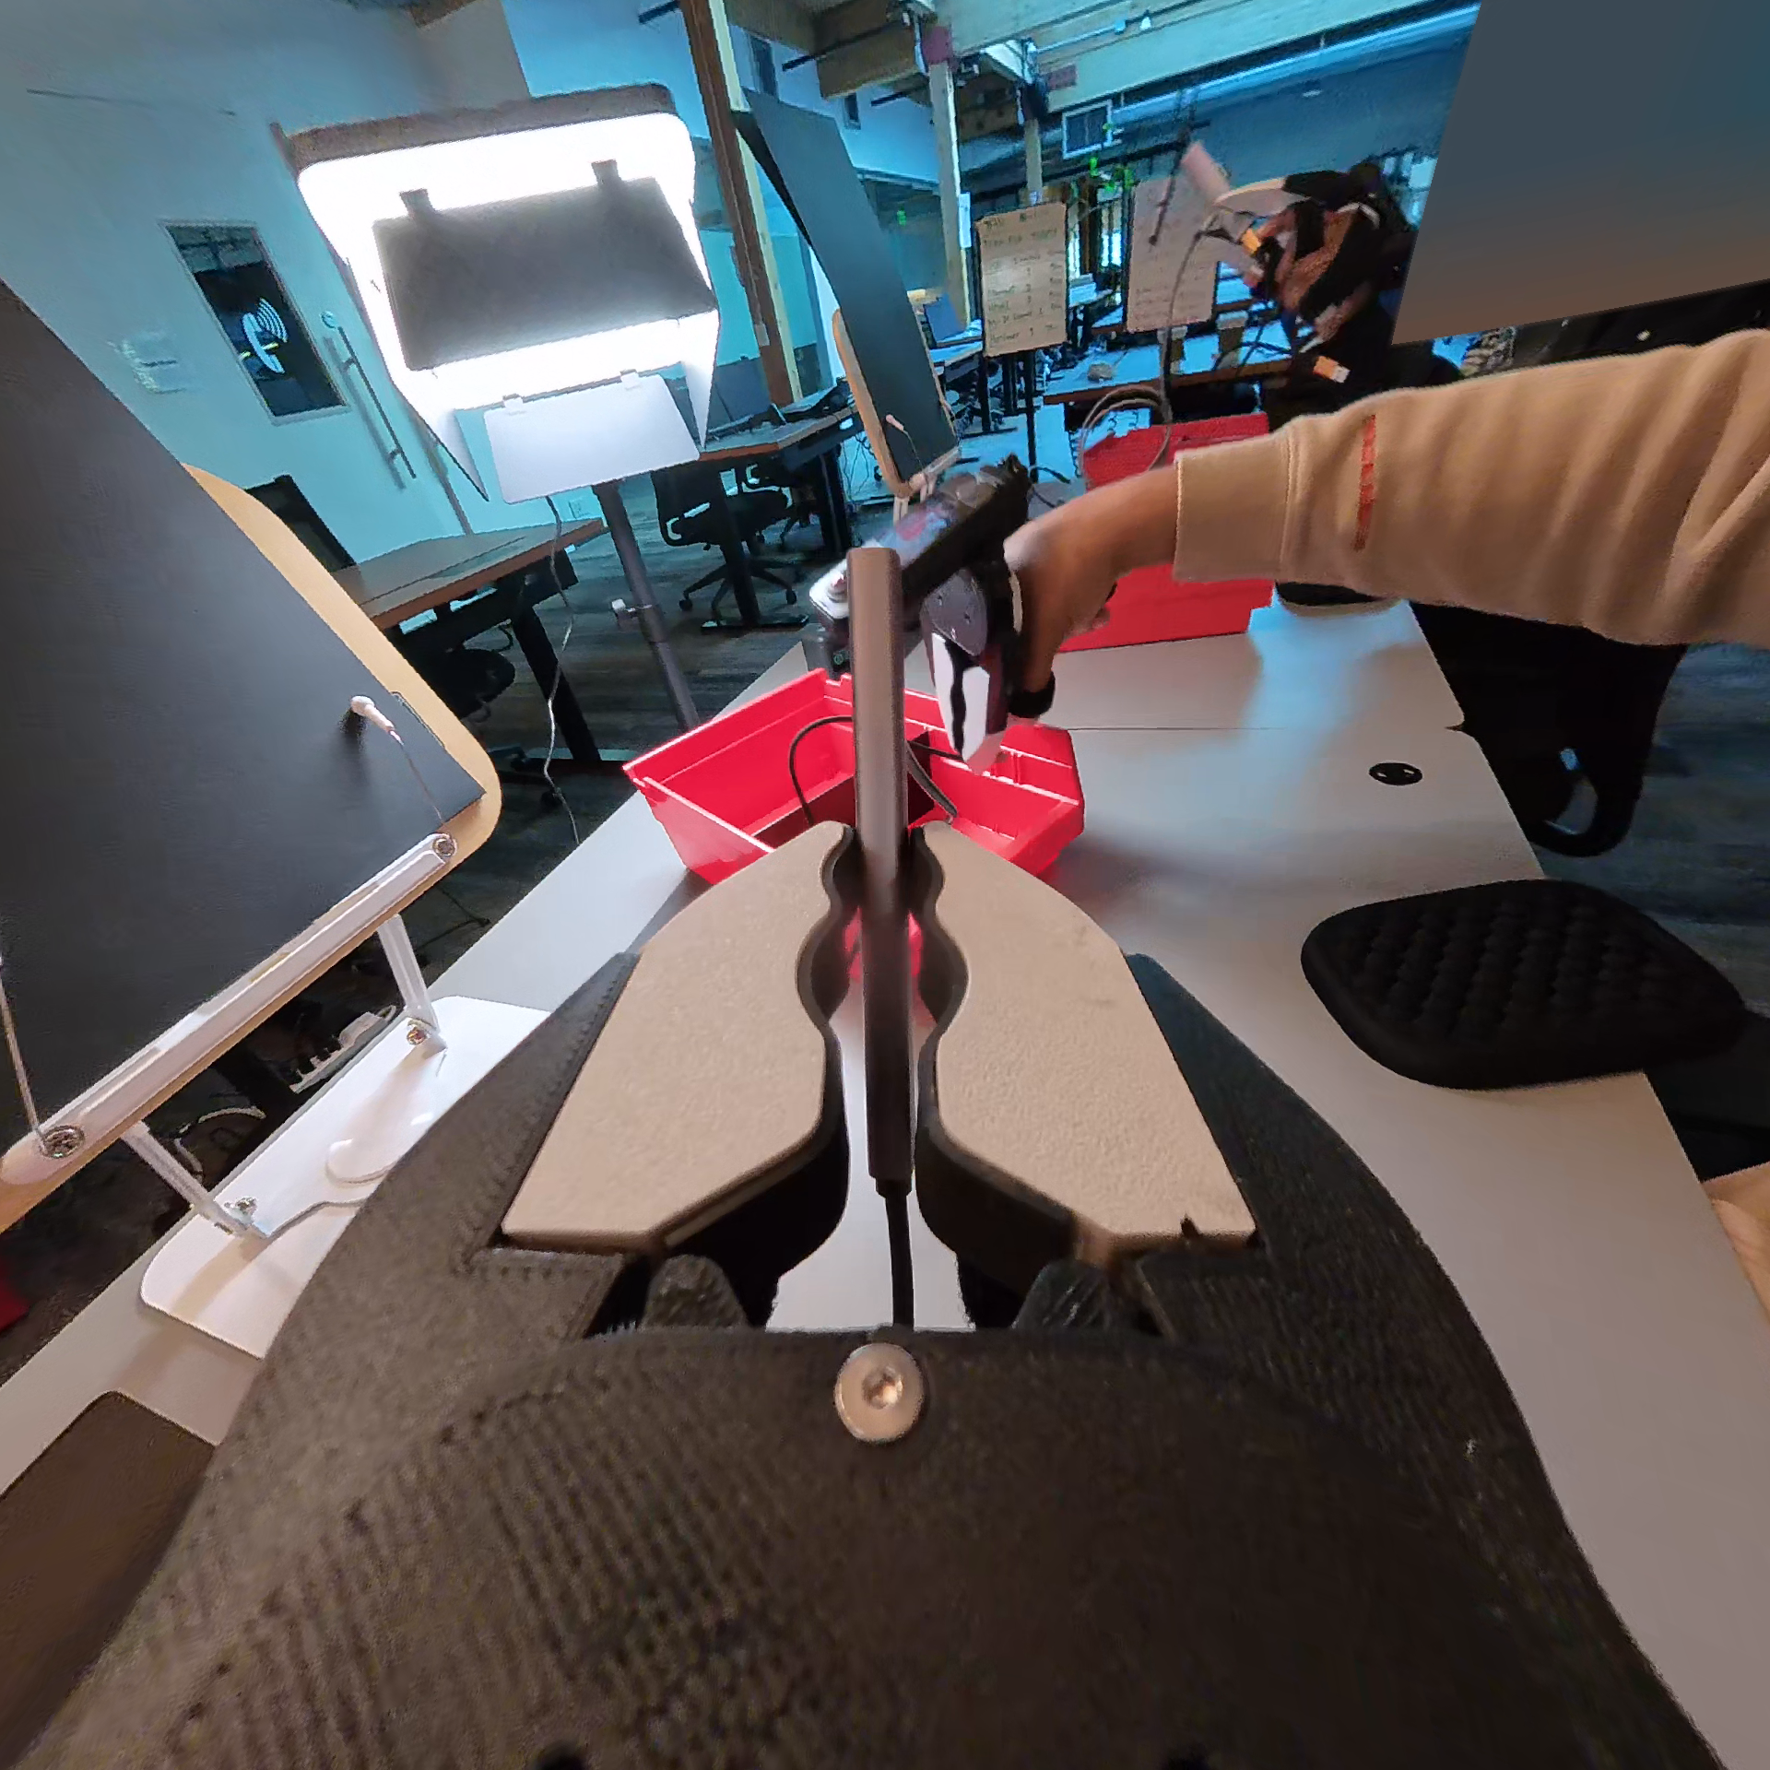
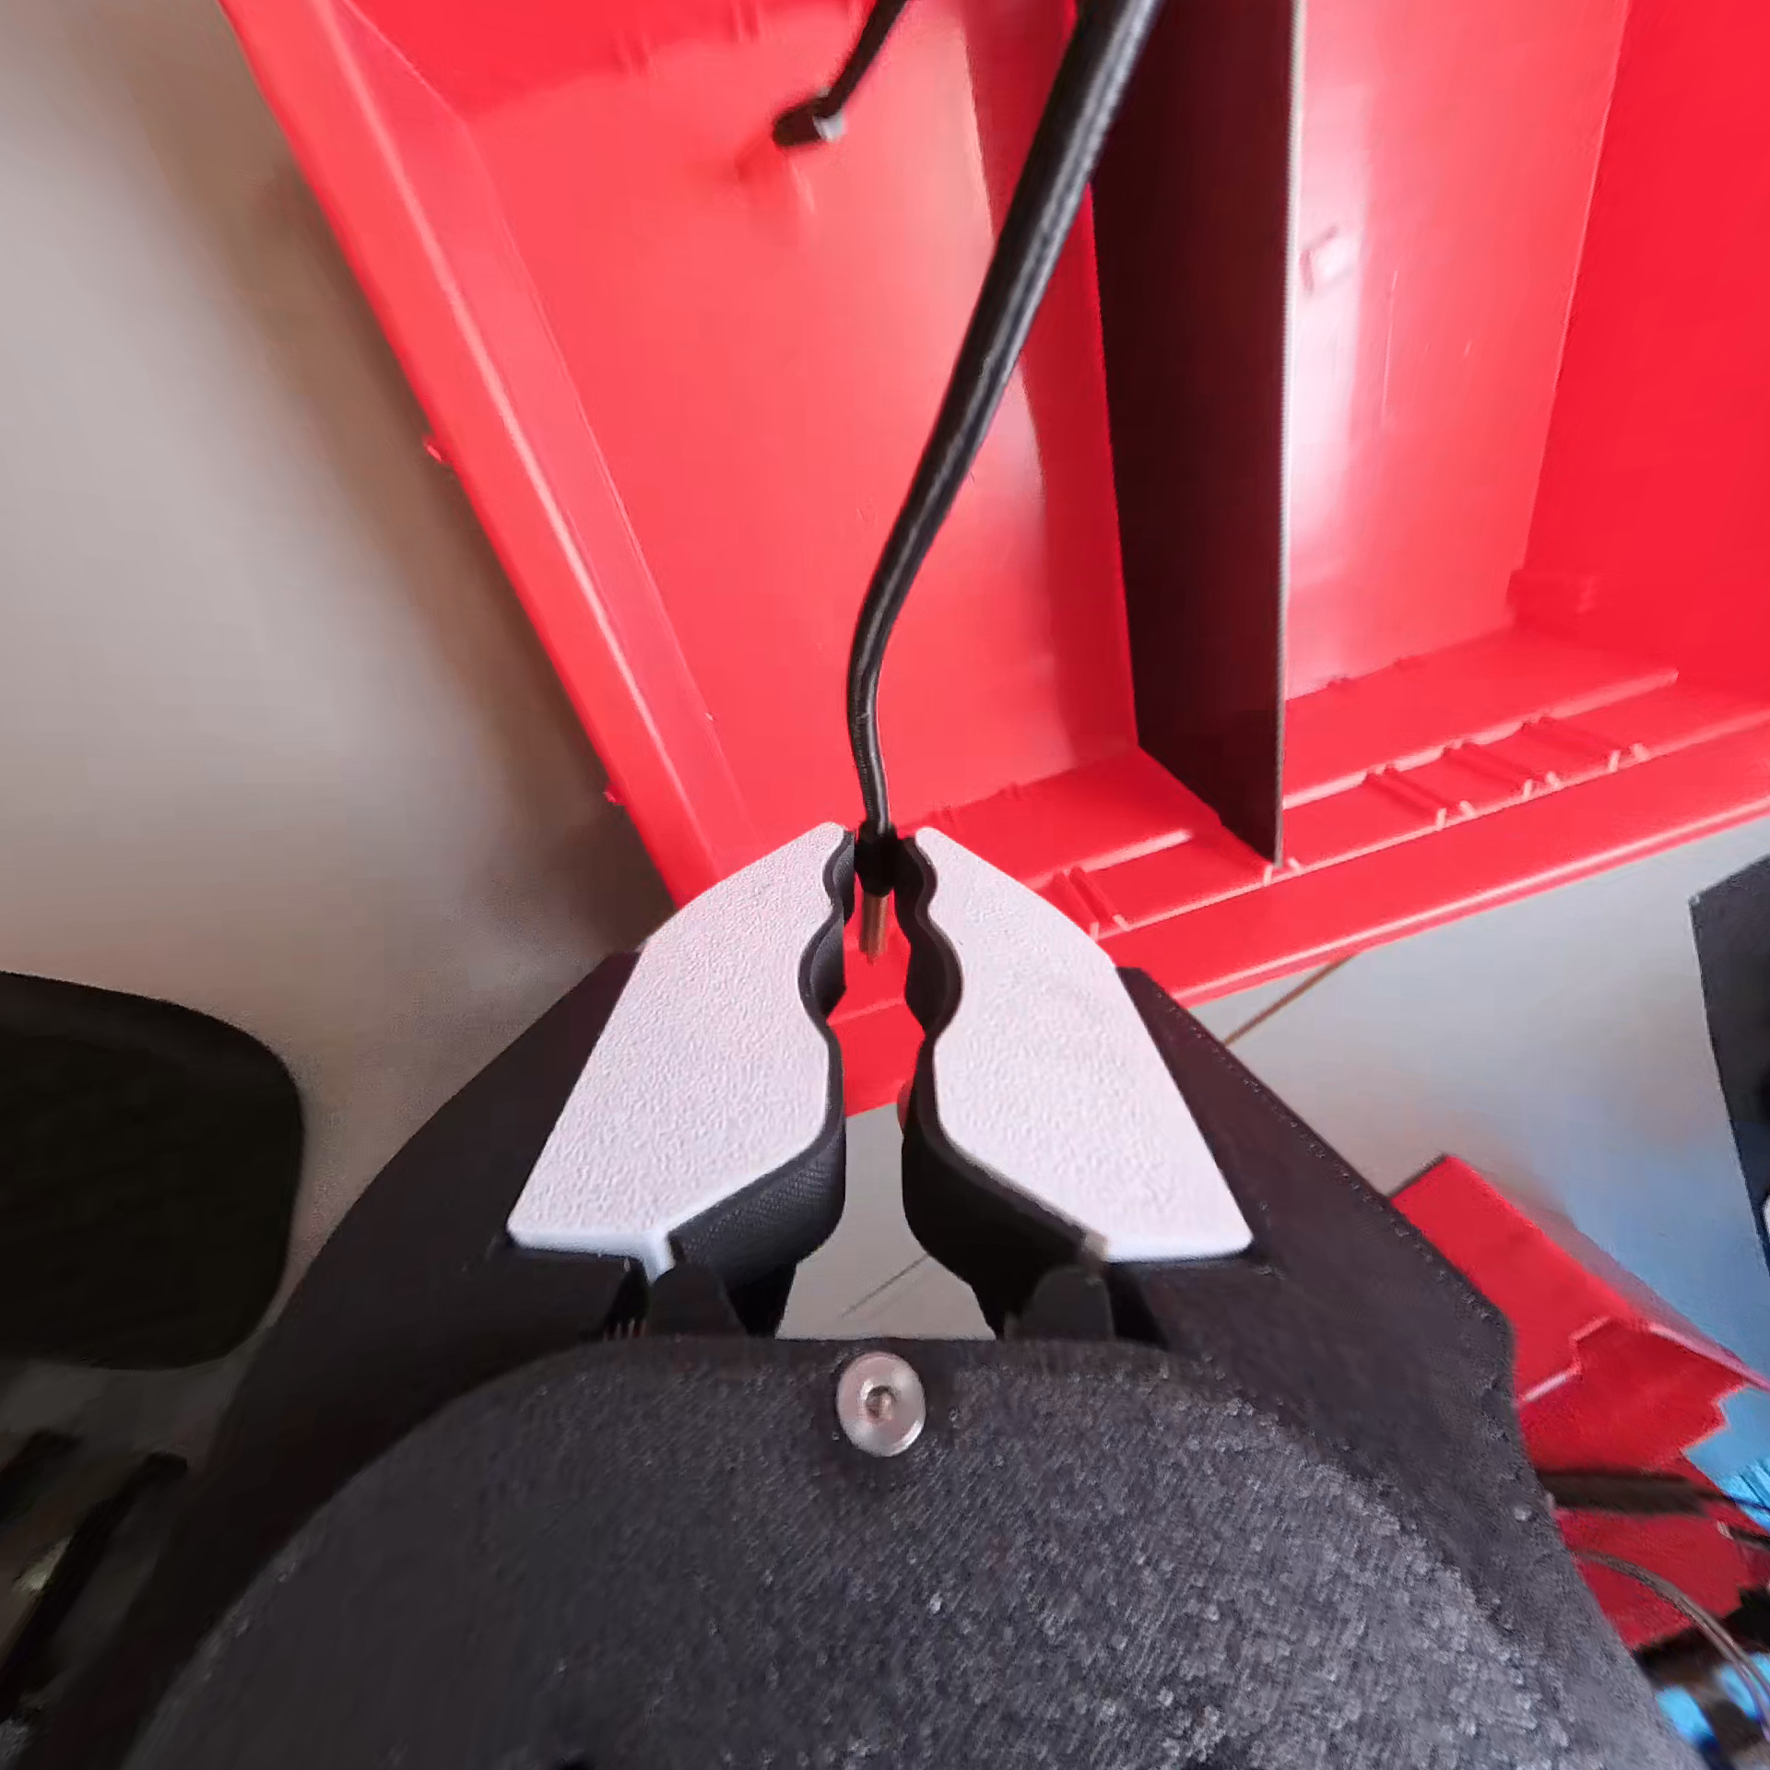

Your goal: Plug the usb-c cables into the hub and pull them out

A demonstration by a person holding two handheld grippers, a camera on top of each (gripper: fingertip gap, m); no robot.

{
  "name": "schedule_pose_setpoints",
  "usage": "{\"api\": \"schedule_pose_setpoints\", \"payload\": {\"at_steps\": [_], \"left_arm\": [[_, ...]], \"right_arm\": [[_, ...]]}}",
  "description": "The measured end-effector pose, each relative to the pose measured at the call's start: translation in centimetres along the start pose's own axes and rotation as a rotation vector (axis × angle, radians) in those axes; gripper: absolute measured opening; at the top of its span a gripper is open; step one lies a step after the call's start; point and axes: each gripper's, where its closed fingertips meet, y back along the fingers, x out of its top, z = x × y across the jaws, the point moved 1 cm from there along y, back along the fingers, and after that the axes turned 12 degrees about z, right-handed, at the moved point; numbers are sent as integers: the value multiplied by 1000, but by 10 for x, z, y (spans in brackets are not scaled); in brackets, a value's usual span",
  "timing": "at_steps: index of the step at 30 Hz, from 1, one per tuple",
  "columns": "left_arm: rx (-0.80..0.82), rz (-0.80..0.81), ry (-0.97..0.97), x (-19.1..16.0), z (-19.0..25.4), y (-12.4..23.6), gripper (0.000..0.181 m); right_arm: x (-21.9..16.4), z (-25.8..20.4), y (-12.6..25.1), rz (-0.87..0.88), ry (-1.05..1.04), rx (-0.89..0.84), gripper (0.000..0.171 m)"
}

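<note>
While our left gripper (image 1: 879,862) clamps the grey hub (image 1: 877,766) upright at frame centre, our right gripper (image 2: 876,862) pinches the usb-c cable (image 2: 967,402) plug over the red bin (image 2: 766,431). With so shallow a pinch, we judge the plug could twist and miss the port.

Hub (image 1: 879,766) grey; cable (image 2: 967,431) black; bin (image 2: 785,460) ahead of the fingers (image 2: 709,1034) red; pads light grey.

The left gripper (image 1: 879,852) is closed tight, its fingers pointing level and forward. The right gripper (image 2: 876,843) is clamped narrowly at its tips and aimed steeply downward, carried by a hand (image 1: 1073,584) on an outstretched, sleeved arm.
</note>
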Motion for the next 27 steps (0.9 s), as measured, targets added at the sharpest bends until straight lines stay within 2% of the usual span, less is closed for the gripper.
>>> {"api": "schedule_pose_setpoints", "payload": {"at_steps": [2, 4, 6, 9, 10, 12, 15, 18, 21, 25, 27], "left_arm": [[2, 15, 13, 2, -1, 0, 9], [2, 20, 26, 2, 0, -1, 9], [8, 24, 29, 2, 0, -2, 10], [8, 48, 60, 1, -1, -5, 9], [9, 59, 75, 1, -1, -6, 9], [5, 78, 100, 0, -2, -9, 9], [-18, 122, 152, -1, 0, -14, 9], [-71, 165, 186, -3, 8, -20, 10], [-135, 161, 180, -9, 21, -25, 10], [-211, 107, 143, -22, 35, -30, 9], [-245, 72, 137, -29, 41, -31, 9]], "right_arm": [[-7, 8, -8, -3, 9, -45, 8], [1, 20, -11, 67, 21, -123, 13], [12, 25, -6, 150, 6, -152, 39], [29, 28, 14, 324, -22, -170, 56], [37, 27, 26, 415, -31, -174, 57], [66, 3, 64, 736, -70, -106, 58], [98, -66, 124, 1210, -50, 74, 52], [110, -135, 149, 1453, 21, 168, 49], [125, -181, 154, 1555, 123, 186, 44], [142, -204, 143, 1450, 318, 152, 40], [144, -215, 147, 1445, 352, 228, 29]]}}
